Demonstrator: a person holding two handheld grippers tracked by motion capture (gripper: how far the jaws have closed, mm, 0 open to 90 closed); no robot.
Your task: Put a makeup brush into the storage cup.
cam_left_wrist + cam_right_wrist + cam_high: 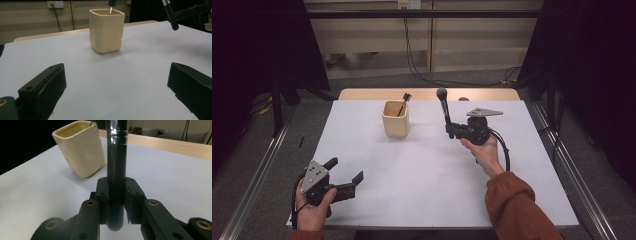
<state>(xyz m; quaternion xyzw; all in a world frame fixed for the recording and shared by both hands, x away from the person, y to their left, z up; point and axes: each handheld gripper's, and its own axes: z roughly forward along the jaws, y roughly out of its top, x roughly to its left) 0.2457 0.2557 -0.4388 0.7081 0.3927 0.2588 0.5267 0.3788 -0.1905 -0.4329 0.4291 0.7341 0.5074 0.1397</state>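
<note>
R gripper [451, 131] jaws clamped on black makeup brush [444, 107] handle, brush upright above the table [512, 165], just right of the cream cup [395, 119]. L gripper [346, 174] jaws spread wide, nothing btwn them, low near front-left corner.

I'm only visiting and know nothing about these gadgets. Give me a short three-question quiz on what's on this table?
1. True or false: the right gripper is shut on the black brush.
2. What already stands inside the cream cup? A) a spoon B) a small dark brush C) a pencil
3. How do the left gripper's jaws stand?

Key
1. True; it holds the handle upright.
2. B.
3. Wide open, with nothing between them, low over the white table.
</note>
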